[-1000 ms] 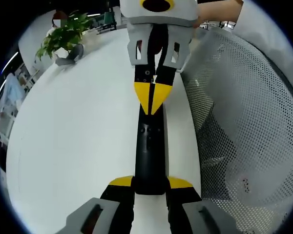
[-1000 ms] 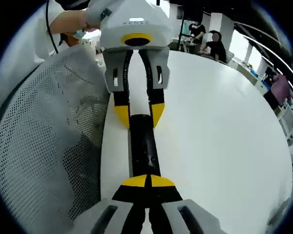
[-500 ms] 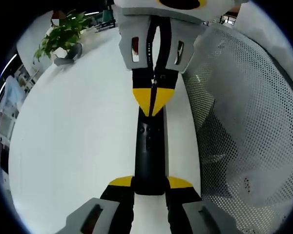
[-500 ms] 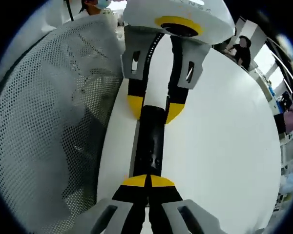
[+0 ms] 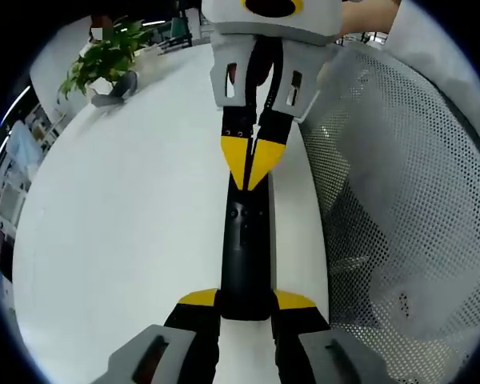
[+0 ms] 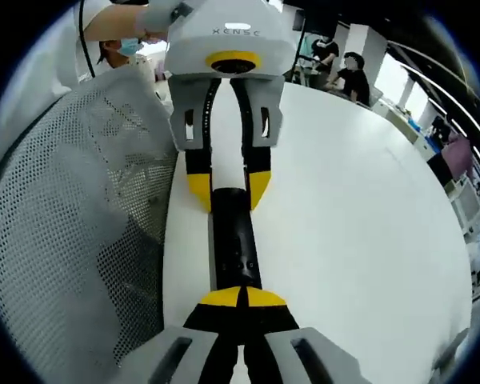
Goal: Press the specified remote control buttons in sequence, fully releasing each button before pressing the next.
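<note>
A slim black remote [image 5: 246, 244] lies lengthwise on a white bench [image 5: 120, 232], close to the bench edge beside a white mesh chair back [image 5: 400, 200]. In the left gripper view, the left claw [image 5: 246, 300] is clamped on the near end of the remote, one yellow-tipped jaw on each side. At the far end, the right claw [image 5: 252, 160] points down with its two yellow tips pressed together, the tip at the remote's top surface near its buttons; whether it touches cannot be told. In the right gripper view the same remote [image 6: 234, 244] runs between the claws: the right claw [image 6: 242, 298] is closed at the near end and the left claw [image 6: 226, 188] grips the far end. A potted plant [image 5: 104, 60] stands far off on the bench. People [image 6: 336, 68] sit in the background.
</note>
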A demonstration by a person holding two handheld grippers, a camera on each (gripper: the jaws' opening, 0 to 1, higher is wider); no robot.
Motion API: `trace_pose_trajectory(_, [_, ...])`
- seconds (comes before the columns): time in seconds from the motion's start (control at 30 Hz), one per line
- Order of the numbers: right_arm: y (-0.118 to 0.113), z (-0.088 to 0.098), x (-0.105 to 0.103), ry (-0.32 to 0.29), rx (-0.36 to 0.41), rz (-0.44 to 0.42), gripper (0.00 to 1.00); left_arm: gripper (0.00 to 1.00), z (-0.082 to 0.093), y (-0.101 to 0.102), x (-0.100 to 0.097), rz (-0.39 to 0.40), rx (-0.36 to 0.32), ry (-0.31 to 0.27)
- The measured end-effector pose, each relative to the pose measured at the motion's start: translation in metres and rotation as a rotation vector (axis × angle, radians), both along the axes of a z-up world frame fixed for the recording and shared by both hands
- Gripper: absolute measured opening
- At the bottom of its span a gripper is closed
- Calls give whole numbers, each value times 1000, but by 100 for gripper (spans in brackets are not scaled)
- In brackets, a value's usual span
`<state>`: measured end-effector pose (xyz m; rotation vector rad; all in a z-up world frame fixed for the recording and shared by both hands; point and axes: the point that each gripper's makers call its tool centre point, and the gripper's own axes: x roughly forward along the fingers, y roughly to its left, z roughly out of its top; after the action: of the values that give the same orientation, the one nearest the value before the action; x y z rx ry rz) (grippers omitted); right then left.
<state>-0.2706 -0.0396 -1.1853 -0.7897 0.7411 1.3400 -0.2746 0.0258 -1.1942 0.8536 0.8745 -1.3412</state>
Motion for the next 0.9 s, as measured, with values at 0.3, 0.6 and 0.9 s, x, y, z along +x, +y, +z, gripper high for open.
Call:
trace_pose_trajectory(0.3, [4, 0, -1, 5, -14, 53, 0, 24, 0, 0, 0, 4, -1, 1])
trace_pose_trajectory(0.6, [7, -2, 0, -8, -67, 107, 0, 24, 0, 0, 0, 5, -17, 4])
trace_pose_trajectory(0.9, [6, -2, 0, -17, -28, 107, 0, 24, 0, 0, 0, 1, -17, 1])
